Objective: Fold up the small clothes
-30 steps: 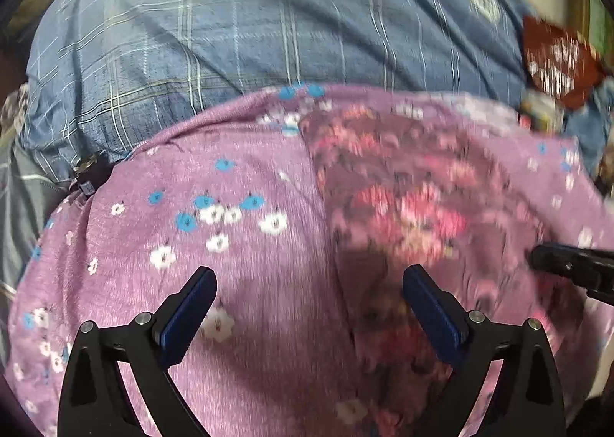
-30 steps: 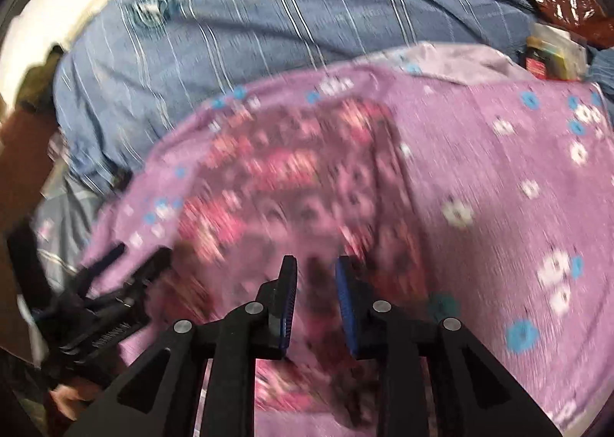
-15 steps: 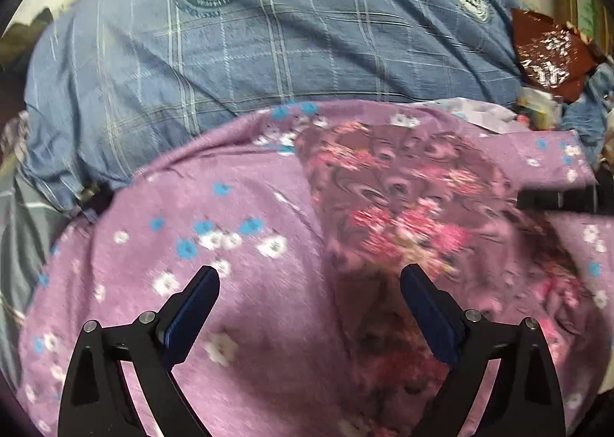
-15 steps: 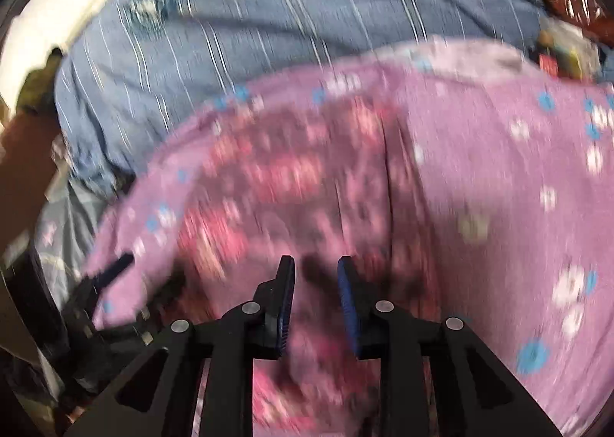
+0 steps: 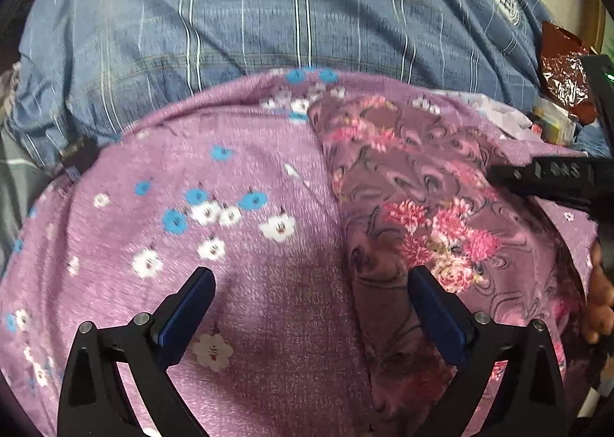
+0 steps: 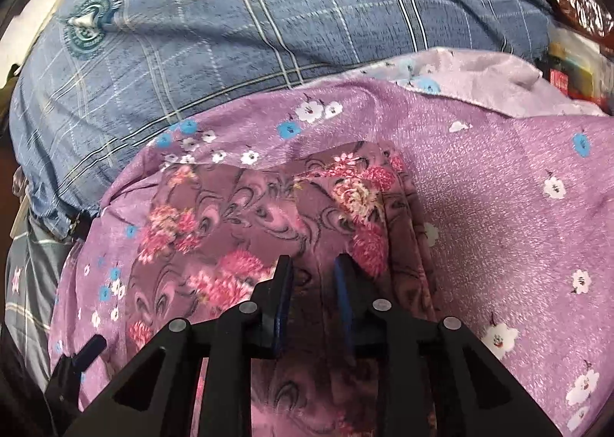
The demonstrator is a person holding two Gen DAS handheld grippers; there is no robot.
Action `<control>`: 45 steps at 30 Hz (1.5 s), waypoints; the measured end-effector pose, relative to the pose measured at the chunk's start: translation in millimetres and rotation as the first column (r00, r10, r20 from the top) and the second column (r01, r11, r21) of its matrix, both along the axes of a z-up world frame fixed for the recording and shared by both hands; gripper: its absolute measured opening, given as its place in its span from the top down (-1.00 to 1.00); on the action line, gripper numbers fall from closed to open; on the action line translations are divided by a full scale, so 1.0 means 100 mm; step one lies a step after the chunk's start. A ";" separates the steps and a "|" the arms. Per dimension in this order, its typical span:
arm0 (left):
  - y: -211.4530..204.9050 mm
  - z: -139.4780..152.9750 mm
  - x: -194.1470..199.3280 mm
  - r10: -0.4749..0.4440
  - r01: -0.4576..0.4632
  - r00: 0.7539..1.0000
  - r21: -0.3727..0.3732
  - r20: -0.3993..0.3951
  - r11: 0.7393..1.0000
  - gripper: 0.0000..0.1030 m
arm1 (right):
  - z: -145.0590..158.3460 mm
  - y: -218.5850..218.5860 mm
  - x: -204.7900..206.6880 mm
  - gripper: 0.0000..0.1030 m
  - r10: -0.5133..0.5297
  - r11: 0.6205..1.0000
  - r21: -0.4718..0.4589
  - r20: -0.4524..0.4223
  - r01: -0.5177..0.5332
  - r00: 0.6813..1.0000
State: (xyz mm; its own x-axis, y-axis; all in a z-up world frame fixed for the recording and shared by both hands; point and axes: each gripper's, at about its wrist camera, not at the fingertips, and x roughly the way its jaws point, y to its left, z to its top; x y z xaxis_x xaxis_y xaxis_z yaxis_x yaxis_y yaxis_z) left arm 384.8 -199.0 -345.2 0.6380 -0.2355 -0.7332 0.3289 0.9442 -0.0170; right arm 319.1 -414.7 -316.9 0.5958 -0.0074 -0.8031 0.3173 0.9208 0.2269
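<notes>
Floral garment (image 6: 245, 214) is lying mid-frame on purple cloth (image 6: 499, 214). Right gripper (image 6: 312, 276) is pinching its fold, jaws having just been narrowing; left gripper (image 5: 311, 295) is hovering spread wide, grasping nothing.

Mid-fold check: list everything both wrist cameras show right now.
dark floral garment: one, mauve with pink blooms, lying on the purple cloth
purple flowered cloth: one, lilac with white and blue flowers, spread underneath
plaid bedding: one, blue, behind the cloth
foil wrapper: one, red-brown, far right
small packages: blurred, count unclear, below the wrapper
left gripper: black, jaws wide open above the cloth
right gripper: black, jaws narrow over the garment, grip unclear
hand: one, right edge
</notes>
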 end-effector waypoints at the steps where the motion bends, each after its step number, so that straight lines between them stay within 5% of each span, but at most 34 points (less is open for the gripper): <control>1: 0.01 0.04 -0.03 0.006 -0.006 1.000 0.004 0.026 1.000 -0.93 | 0.04 0.03 -0.06 0.47 0.011 1.000 -0.006 0.004 -0.011 1.000; 5: 0.04 0.13 -0.13 0.038 -0.040 0.995 0.023 0.087 0.999 -0.93 | 0.20 0.13 -0.42 0.47 0.077 0.997 0.008 0.055 -0.077 0.996; 9: -0.07 -0.10 -0.14 0.014 -0.015 1.000 0.088 0.020 0.996 -0.97 | 0.11 0.26 -0.63 0.49 0.121 0.992 -0.023 -0.006 -0.121 0.993; 20: 0.10 0.21 -0.33 0.032 -0.026 0.989 -0.047 0.142 0.999 -0.92 | 0.15 0.46 -0.93 0.49 0.087 0.980 -0.179 0.013 -0.083 0.996; 29: -0.17 -0.06 -0.32 -0.046 0.033 0.993 0.124 0.107 0.992 -0.91 | -0.04 0.58 -0.80 0.39 0.054 0.950 -0.303 -0.062 -0.070 0.997; 45: -0.20 -0.12 -0.18 -0.034 0.027 0.996 0.092 0.079 0.995 -0.97 | -0.08 0.63 -0.79 0.37 0.085 0.925 -0.364 -0.071 -0.105 0.994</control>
